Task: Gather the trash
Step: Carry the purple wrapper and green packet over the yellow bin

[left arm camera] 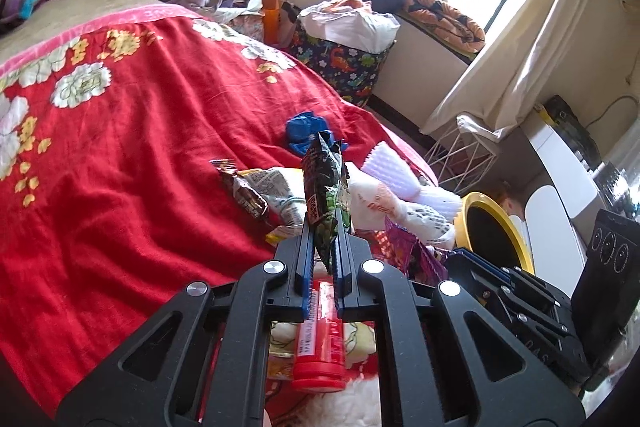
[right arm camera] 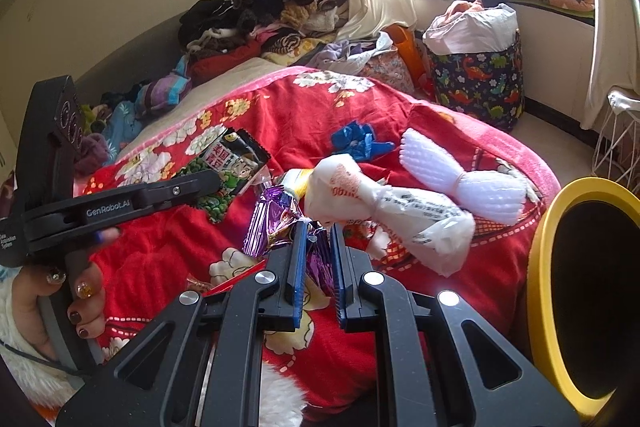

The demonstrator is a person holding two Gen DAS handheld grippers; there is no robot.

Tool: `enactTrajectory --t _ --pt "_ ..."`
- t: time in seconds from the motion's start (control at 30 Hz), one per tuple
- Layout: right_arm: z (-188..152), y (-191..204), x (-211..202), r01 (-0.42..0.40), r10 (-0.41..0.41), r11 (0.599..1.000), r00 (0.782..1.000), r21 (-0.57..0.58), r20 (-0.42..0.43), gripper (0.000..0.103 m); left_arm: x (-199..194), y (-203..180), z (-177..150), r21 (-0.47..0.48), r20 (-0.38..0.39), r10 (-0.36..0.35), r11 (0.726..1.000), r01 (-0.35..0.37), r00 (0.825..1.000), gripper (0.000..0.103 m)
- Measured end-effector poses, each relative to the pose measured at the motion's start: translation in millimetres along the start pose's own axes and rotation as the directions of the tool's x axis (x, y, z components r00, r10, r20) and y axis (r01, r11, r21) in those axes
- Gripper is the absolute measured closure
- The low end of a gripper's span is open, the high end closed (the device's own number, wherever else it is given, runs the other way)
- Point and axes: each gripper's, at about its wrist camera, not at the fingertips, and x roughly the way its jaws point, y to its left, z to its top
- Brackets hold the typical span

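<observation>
While each hand-held gripper pinches a wrapper, left (left arm camera: 325, 227) the green snack packet (left arm camera: 325, 187), right (right arm camera: 318, 247) the purple foil (right arm camera: 276, 223), carry both to the yellow bin (right arm camera: 540, 267) at three o'clock, grips firm.

Wrappers (right arm camera: 404, 211) on bed (right arm camera: 400, 107), bin (right arm camera: 544, 267) right

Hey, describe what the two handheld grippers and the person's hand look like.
Both grippers, left and right, are black angular frames with silver bolts and blue ribbed finger pads. The left one's side reads "GenRobot.AI" in white. The hand wears dark and glittery gold nail polish and a fluffy white sleeve.
</observation>
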Motion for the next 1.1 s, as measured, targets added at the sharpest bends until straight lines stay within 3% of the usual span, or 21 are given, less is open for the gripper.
enactTrajectory --t 1.1 --pt "2.2 -93.9 -57.0 0.127 -0.159 0.964 0.98 0.232 0.123 0.091 22.1 -85.0 -13.6 0.184 -0.058 -0.103 0.977 0.112 0.993 0.099"
